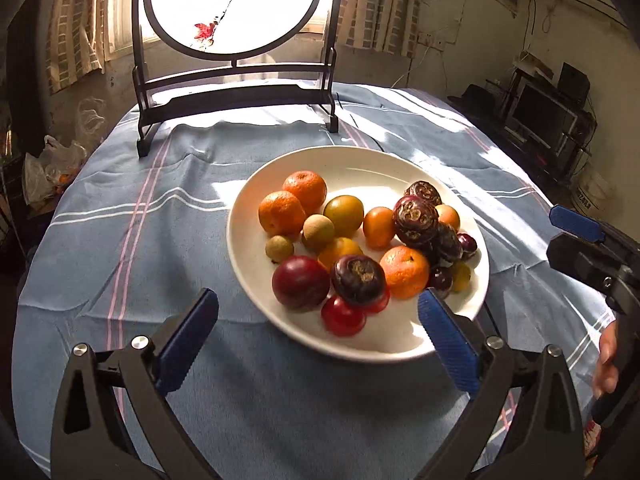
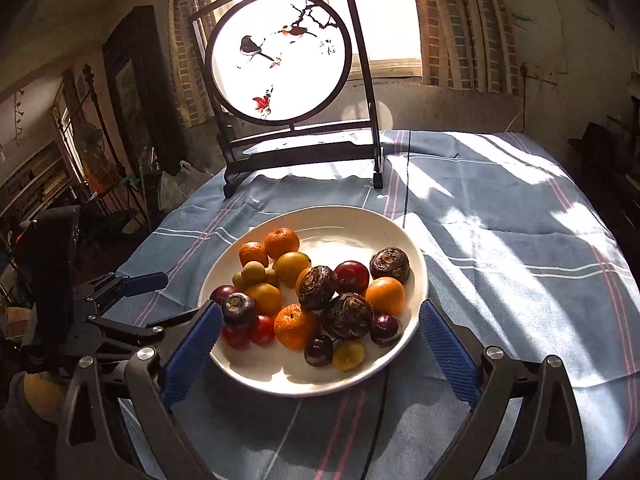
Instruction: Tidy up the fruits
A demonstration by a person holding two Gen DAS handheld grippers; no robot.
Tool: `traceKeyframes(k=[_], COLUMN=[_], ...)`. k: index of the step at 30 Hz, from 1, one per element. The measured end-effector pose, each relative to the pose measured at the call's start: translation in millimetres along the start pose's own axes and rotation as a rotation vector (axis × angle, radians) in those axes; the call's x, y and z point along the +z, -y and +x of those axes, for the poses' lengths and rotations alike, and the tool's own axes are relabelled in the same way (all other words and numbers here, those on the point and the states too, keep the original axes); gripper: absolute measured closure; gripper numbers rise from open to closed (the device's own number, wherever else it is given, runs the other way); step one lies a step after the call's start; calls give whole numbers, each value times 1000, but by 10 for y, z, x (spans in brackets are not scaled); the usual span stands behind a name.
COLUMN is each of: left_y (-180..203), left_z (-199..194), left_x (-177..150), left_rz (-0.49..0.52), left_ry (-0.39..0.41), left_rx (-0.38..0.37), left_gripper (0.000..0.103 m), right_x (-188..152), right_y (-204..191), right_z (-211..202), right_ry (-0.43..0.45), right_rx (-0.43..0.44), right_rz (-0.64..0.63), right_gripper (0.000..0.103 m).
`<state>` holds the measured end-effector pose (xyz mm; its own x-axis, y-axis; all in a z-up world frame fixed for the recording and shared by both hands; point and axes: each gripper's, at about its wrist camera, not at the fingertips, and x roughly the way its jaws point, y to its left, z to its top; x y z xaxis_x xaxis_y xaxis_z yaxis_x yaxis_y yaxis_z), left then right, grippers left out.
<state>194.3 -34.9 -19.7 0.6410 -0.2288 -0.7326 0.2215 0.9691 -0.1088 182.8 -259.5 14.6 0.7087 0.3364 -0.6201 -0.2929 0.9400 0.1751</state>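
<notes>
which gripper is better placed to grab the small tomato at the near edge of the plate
Probably left: the tomato lies between the open left gripper fingers, whereas in the right gripper view it sits off by the left finger.

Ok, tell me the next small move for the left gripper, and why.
Probably ease the left gripper forward and down onto the red tomato at the plate's near rim. The gripper is open and empty, and that tomato is the closest fruit, roughly centred between its fingers.
</notes>
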Motion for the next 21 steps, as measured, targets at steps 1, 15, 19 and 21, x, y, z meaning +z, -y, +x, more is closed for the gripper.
traceKeyframes(k=[1,15,19,21], left_y=[3,135,143,172], left_z=[-67,-1396,-1554,-1624], left_x=[-103,-1037,-1111,-1140], left_rz=[-5,-63,-87,-80], left_ry=[-11,149,155,165], left_rx=[-4,151,158,179], left_gripper=[5,5,5,5], right_x=[-90,-917,-1003,-1026], right_y=[20,203,165,151], right_z=[-84,-1193,-1389,-1476], right_ry=[-5,39,59,72], right_rx=[-4,-87,-79,-89], right_rz=[6,80,76,68], right_gripper=[4,4,4,4])
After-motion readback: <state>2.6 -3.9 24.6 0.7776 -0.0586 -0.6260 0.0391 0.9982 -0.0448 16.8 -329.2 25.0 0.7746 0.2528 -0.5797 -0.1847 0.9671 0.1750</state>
